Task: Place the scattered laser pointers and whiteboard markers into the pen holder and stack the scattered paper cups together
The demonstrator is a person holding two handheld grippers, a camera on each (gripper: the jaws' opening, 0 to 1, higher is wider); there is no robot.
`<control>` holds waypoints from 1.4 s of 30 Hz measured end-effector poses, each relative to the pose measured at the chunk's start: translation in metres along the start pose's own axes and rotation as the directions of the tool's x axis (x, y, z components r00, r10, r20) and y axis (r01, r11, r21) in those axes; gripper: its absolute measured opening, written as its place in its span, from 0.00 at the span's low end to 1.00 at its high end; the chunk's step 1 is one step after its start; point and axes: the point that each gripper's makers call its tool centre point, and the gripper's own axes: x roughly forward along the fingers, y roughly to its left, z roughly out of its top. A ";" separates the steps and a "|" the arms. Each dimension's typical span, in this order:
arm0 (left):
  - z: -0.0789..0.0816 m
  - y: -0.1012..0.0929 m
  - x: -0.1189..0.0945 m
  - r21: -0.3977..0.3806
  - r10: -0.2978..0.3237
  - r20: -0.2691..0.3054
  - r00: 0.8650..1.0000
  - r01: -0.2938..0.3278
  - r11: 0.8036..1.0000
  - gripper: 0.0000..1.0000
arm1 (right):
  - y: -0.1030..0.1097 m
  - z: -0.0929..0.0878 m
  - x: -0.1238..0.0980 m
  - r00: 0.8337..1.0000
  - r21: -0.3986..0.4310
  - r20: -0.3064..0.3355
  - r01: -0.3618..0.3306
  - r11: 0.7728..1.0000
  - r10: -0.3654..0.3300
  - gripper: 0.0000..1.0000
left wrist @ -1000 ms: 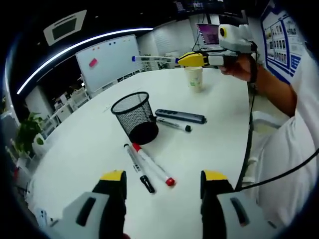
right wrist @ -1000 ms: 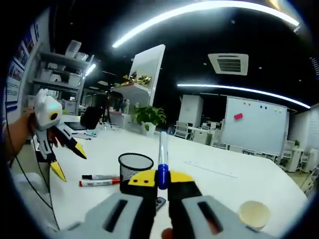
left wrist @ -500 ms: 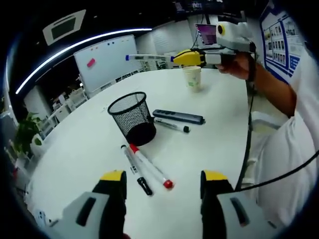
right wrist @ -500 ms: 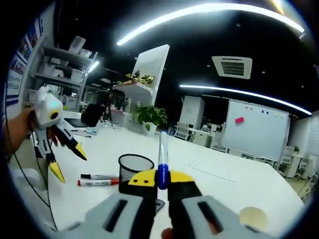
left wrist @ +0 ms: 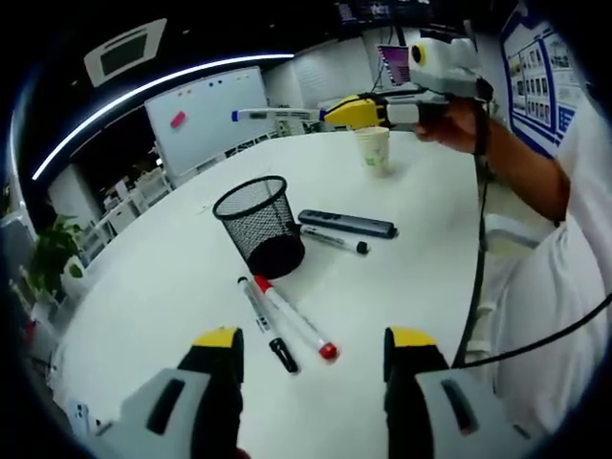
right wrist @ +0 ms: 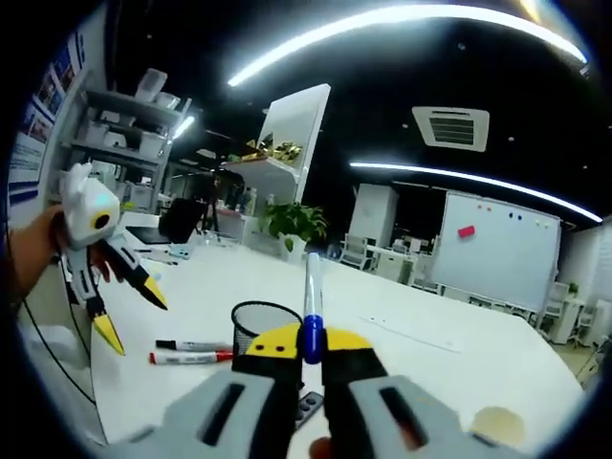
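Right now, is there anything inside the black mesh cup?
Through the mesh of the pen holder I see no pens sticking up inside. Its dark bottom hides anything lying flat. The blue marker is in the right hand-held gripper, up in the air.

Your worktop is smooth and white with a soft sheen. The pen holder is black wire mesh, matt. Both markers in front of it look like glossy white plastic, and the cup is pale matt paper. Your left gripper has grey matt plastic jaws with yellow tips.
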 end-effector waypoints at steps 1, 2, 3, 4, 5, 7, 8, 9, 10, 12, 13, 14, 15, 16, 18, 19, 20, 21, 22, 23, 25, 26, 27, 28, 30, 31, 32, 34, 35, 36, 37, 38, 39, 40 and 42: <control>0.000 0.000 0.000 -0.001 0.000 0.000 1.000 0.000 1.000 0.60 | 0.002 -0.001 0.002 1.000 0.002 -0.002 -0.003 1.000 0.003 0.08; -0.002 0.000 0.001 -0.002 -0.001 -0.004 1.000 0.001 1.000 0.60 | 0.003 -0.002 0.004 1.000 0.002 -0.006 -0.006 1.000 0.006 0.08; -0.003 -0.001 0.001 -0.001 -0.004 -0.008 1.000 0.004 1.000 0.60 | 0.005 -0.003 0.005 1.000 0.002 -0.007 -0.011 1.000 0.011 0.08; -0.004 -0.001 0.001 0.000 -0.006 -0.010 1.000 0.006 1.000 0.60 | 0.007 -0.004 0.006 1.000 0.003 -0.009 -0.017 1.000 0.017 0.08; -0.005 -0.001 0.001 -0.003 -0.008 -0.010 1.000 0.008 1.000 0.60 | 0.008 -0.006 0.007 1.000 0.002 -0.014 -0.021 1.000 0.021 0.08; -0.007 0.000 0.000 -0.007 -0.004 -0.011 1.000 0.004 1.000 0.60 | 0.010 -0.008 0.009 1.000 -0.004 -0.020 -0.024 1.000 0.024 0.08; -0.008 0.002 0.000 -0.008 -0.001 -0.011 1.000 0.001 1.000 0.60 | 0.010 -0.009 0.010 0.999 -0.005 -0.024 -0.026 1.000 0.026 0.08; -0.008 0.003 0.000 -0.012 0.002 -0.011 1.000 -0.002 1.000 0.60 | 0.010 -0.010 0.011 0.999 -0.005 -0.026 -0.028 1.000 0.027 0.08; -0.009 0.003 0.000 -0.014 0.003 -0.013 1.000 -0.003 1.000 0.60 | 0.011 -0.010 0.011 0.999 -0.005 -0.027 -0.028 1.000 0.028 0.08; -0.009 0.003 0.000 -0.014 0.003 -0.013 1.000 -0.003 1.000 0.60 | 0.011 -0.009 0.013 0.999 -0.004 -0.027 -0.032 0.999 0.032 0.08; -0.009 0.003 0.000 -0.016 0.001 -0.010 1.000 -0.002 1.000 0.60 | 0.013 -0.009 0.014 0.999 -0.001 -0.028 -0.036 0.999 0.036 0.08; -0.008 0.003 0.001 -0.018 0.000 -0.006 1.000 0.000 1.000 0.60 | 0.013 -0.009 0.015 0.999 0.000 -0.027 -0.039 0.999 0.039 0.08; -0.008 0.002 0.001 -0.017 -0.002 -0.004 1.000 0.002 1.000 0.60 | 0.014 -0.009 0.015 0.999 -0.002 -0.027 -0.040 0.999 0.040 0.08; -0.008 0.002 0.001 -0.017 -0.003 -0.003 1.000 0.003 1.000 0.60 | 0.015 -0.009 0.016 0.999 -0.003 -0.027 -0.041 0.999 0.041 0.08; -0.008 0.003 0.001 -0.017 -0.002 -0.005 1.000 0.002 1.000 0.60 | 0.016 -0.009 0.017 0.999 -0.004 -0.027 -0.045 0.999 0.045 0.08; -0.009 0.003 0.001 -0.018 0.000 -0.006 1.000 0.000 1.000 0.60 | 0.016 -0.008 0.017 0.999 -0.004 -0.027 -0.046 0.999 0.046 0.08; -0.009 0.004 0.000 -0.019 0.001 -0.006 1.000 -0.001 1.000 0.60 | 0.016 -0.008 0.018 0.999 -0.006 -0.026 -0.046 0.999 0.046 0.08; -0.009 0.004 0.000 -0.020 0.002 -0.006 1.000 -0.002 1.000 0.60 | 0.016 -0.008 0.019 0.999 -0.006 -0.027 -0.046 0.999 0.046 0.08; -0.010 0.005 0.000 -0.021 0.002 -0.006 1.000 -0.003 1.000 0.60 | 0.017 -0.008 0.019 0.999 -0.004 -0.027 -0.048 0.999 0.047 0.08; -0.010 0.005 -0.001 -0.021 0.004 -0.007 1.000 -0.004 1.000 0.60 | 0.017 -0.008 0.020 0.998 -0.002 -0.025 -0.049 0.999 0.049 0.08; -0.011 0.005 -0.001 -0.022 0.005 -0.009 1.000 -0.005 1.000 0.60 | 0.018 -0.008 0.022 0.998 0.000 -0.024 -0.053 0.999 0.053 0.08; -0.012 0.005 -0.002 -0.024 0.005 -0.010 1.000 -0.006 1.000 0.60 | 0.019 -0.008 0.022 0.998 0.000 -0.024 -0.056 0.998 0.056 0.08; -0.012 0.005 -0.002 -0.024 0.006 -0.011 1.000 -0.006 1.000 0.60 | 0.020 -0.008 0.023 0.998 -0.002 -0.024 -0.058 0.998 0.058 0.08; -0.013 0.006 -0.002 -0.026 0.006 -0.012 1.000 -0.007 1.000 0.60 | 0.021 -0.008 0.024 0.998 -0.003 -0.024 -0.061 0.998 0.061 0.08; -0.014 0.007 -0.002 -0.028 0.010 -0.016 1.000 -0.010 1.000 0.60 | 0.022 -0.008 0.025 0.998 0.002 -0.020 -0.064 0.998 0.064 0.08; -0.014 0.007 -0.002 -0.028 0.011 -0.017 1.000 -0.012 1.000 0.60 | 0.022 -0.008 0.025 0.998 0.003 -0.020 -0.065 0.998 0.065 0.08; -0.013 0.007 -0.003 -0.027 0.012 -0.017 1.000 -0.012 1.000 0.60 | 0.022 -0.008 0.026 0.998 0.002 -0.021 -0.067 0.998 0.067 0.08; -0.012 0.006 -0.003 -0.028 0.011 -0.013 1.000 -0.012 1.000 0.60 | 0.023 -0.009 0.027 0.997 0.003 -0.024 -0.068 0.998 0.068 0.08; -0.012 0.006 -0.003 -0.028 0.011 -0.012 1.000 -0.011 1.000 0.60 | 0.023 -0.009 0.027 0.997 0.005 -0.025 -0.068 0.998 0.068 0.08; -0.012 0.006 -0.003 -0.028 0.010 -0.012 1.000 -0.011 1.000 0.60 | 0.023 -0.008 0.027 0.997 0.007 -0.024 -0.070 0.997 0.071 0.08; -0.013 0.006 -0.003 -0.028 0.011 -0.014 1.000 -0.011 1.000 0.60 | 0.024 -0.007 0.027 0.997 0.009 -0.022 -0.072 0.997 0.072 0.08; -0.013 0.007 -0.002 -0.027 0.011 -0.016 1.000 -0.012 1.000 0.60 | 0.024 -0.007 0.027 0.997 0.011 -0.020 -0.073 0.997 0.073 0.08; -0.013 0.007 -0.002 -0.026 0.011 -0.017 1.000 -0.011 1.000 0.60 | 0.025 -0.005 0.027 0.997 0.007 -0.016 -0.076 0.997 0.076 0.08; -0.013 0.007 -0.002 -0.025 0.010 -0.017 1.000 -0.010 1.000 0.60 | 0.025 -0.006 0.027 0.997 0.010 -0.019 -0.077 0.997 0.077 0.08; -0.013 0.007 -0.003 -0.025 0.010 -0.016 1.000 -0.011 1.000 0.60 | 0.025 -0.005 0.027 0.997 0.005 -0.015 -0.078 0.997 0.079 0.08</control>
